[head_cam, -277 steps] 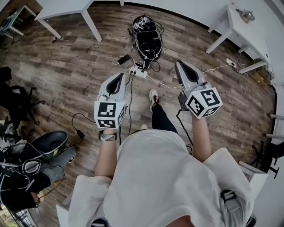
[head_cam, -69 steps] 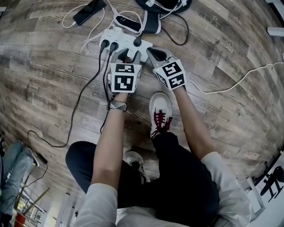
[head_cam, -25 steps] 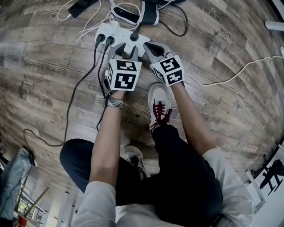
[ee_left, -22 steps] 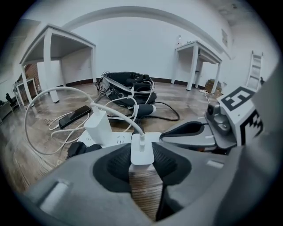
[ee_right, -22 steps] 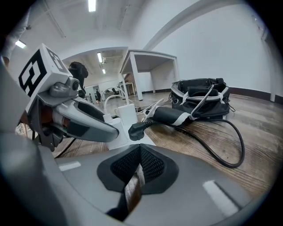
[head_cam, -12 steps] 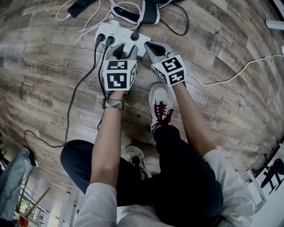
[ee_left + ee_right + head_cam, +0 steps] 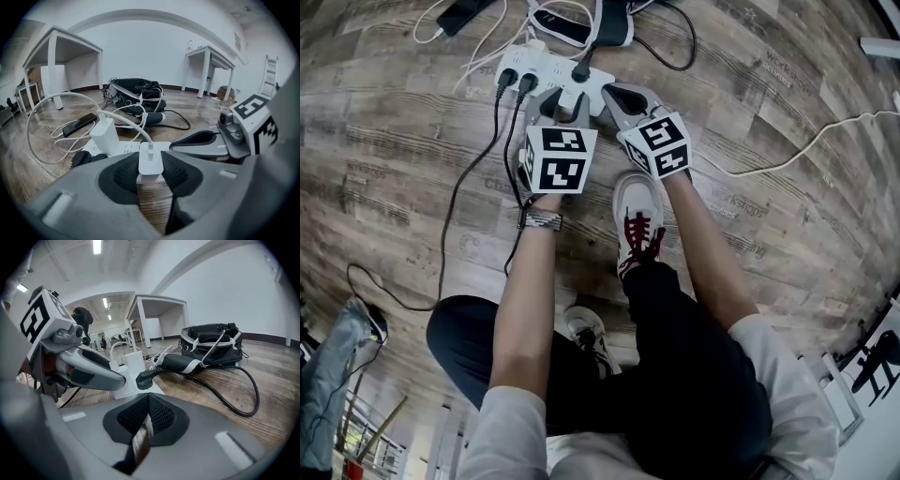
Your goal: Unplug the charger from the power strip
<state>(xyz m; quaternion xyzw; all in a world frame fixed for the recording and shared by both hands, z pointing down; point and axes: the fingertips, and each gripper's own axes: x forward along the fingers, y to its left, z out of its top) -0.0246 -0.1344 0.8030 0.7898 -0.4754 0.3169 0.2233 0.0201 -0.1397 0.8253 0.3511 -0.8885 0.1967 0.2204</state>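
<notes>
The white power strip (image 7: 546, 71) lies on the wood floor with two black plugs (image 7: 514, 84) at its left end and one black plug (image 7: 581, 69) near its right end. My left gripper (image 7: 151, 164) is shut on a small white charger cube (image 7: 151, 158); its white cable (image 7: 117, 117) arcs up and to the left. Whether its prongs sit in the strip (image 7: 123, 149) cannot be told. A taller white adapter (image 7: 105, 136) stands in the strip just left of it. My right gripper (image 7: 614, 94) is shut and empty, its tips at the strip's right end beside the left gripper (image 7: 561, 99).
A black phone (image 7: 464, 14) on a white cable lies beyond the strip, and a black bag (image 7: 136, 89) farther back. Black cords (image 7: 478, 178) trail left across the floor, a white cable (image 7: 806, 145) runs right. The person's shoe (image 7: 637, 220) sits just behind the grippers. White tables (image 7: 61, 47) stand around.
Both grippers have stayed at the strip with the left one still closed on the charger; only the head view has shifted slightly.
</notes>
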